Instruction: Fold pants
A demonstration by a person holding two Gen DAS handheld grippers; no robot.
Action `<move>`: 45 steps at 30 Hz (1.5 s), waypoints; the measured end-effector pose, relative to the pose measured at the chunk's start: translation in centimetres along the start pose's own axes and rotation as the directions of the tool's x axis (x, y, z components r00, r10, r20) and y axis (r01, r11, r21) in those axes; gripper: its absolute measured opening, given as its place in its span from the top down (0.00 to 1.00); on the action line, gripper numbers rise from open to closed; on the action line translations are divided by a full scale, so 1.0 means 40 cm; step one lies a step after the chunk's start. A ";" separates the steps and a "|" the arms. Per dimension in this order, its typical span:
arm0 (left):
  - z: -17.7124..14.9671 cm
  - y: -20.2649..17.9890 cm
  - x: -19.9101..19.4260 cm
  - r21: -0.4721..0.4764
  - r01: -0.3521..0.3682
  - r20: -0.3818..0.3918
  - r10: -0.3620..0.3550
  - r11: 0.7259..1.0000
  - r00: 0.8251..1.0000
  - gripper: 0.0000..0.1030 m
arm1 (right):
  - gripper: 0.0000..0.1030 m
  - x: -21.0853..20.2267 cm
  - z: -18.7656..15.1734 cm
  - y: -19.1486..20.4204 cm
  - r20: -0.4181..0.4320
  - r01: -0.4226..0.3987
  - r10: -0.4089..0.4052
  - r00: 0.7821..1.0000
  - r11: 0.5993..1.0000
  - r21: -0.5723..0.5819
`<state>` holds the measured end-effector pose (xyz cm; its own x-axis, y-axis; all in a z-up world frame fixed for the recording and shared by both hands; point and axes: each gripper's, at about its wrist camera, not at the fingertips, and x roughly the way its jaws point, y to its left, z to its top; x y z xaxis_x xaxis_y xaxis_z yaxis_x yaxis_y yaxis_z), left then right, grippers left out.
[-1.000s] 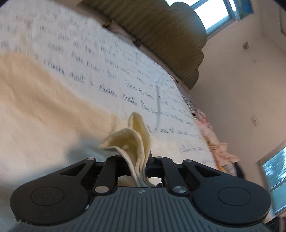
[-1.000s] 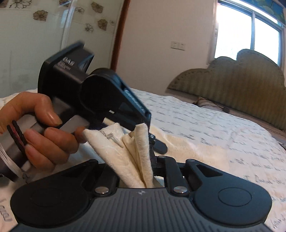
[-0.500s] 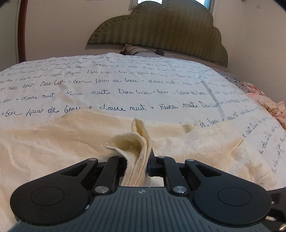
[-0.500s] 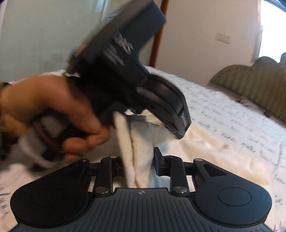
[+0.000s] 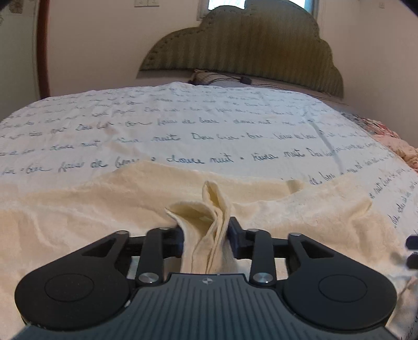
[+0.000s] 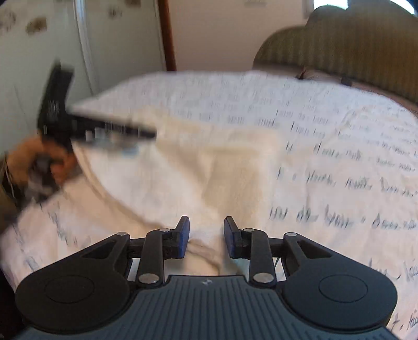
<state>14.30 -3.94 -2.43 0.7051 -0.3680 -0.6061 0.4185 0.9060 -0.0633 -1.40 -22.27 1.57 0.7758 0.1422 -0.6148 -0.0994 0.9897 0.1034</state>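
Script-printed bedsheet (image 5: 209, 125), cream pants (image 5: 78, 217) now spread flat across it, left gripper (image 5: 205, 236) jaws just widened, bunched fold standing loosely between them, right gripper (image 6: 205, 236) parted and empty, cloth released since earlier.

Bed covered by a white bedspread (image 5: 209, 123) printed with rows of dark cursive script. Olive-green striped headboard (image 5: 243, 47) with scalloped top stands against a cream wall. Patterned pillow (image 5: 202, 77) lies at its foot, a dark cable beside it. Pink floral fabric (image 5: 389, 142) at the bed's right edge. Brown wooden post (image 5: 43, 47) at left. Wall switch plate (image 5: 146, 2) above.
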 end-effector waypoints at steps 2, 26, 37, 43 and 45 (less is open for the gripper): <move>0.010 -0.001 -0.025 0.004 -0.058 0.044 0.058 0.998 0.997 0.42 | 0.73 0.007 0.078 -0.030 0.064 0.055 -0.056 0.996 0.998 0.019; -0.022 -0.040 -0.061 0.060 -0.052 0.021 0.051 0.997 0.998 0.39 | 0.61 0.203 0.052 0.062 -0.035 0.053 -0.056 0.998 0.996 -0.069; 0.016 -0.018 0.037 0.033 -0.194 0.002 0.194 0.980 0.981 0.31 | 0.61 0.259 0.046 0.268 -0.043 -0.078 0.070 0.997 0.975 -0.208; 0.000 0.028 -0.033 -0.034 -0.212 0.040 0.213 0.977 0.976 0.27 | 0.61 0.226 0.067 0.254 0.013 -0.079 0.082 0.997 0.984 -0.159; -0.005 0.047 -0.045 -0.064 -0.229 0.028 0.232 0.971 0.972 0.29 | 0.61 0.226 0.070 0.256 0.033 -0.108 0.113 0.993 0.986 -0.129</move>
<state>13.72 -1.52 -1.62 0.7987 -0.1541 -0.5817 0.2081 0.9777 0.0267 6.32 -10.90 -0.74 0.7797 0.2525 -0.5729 -0.2624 0.9626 0.0670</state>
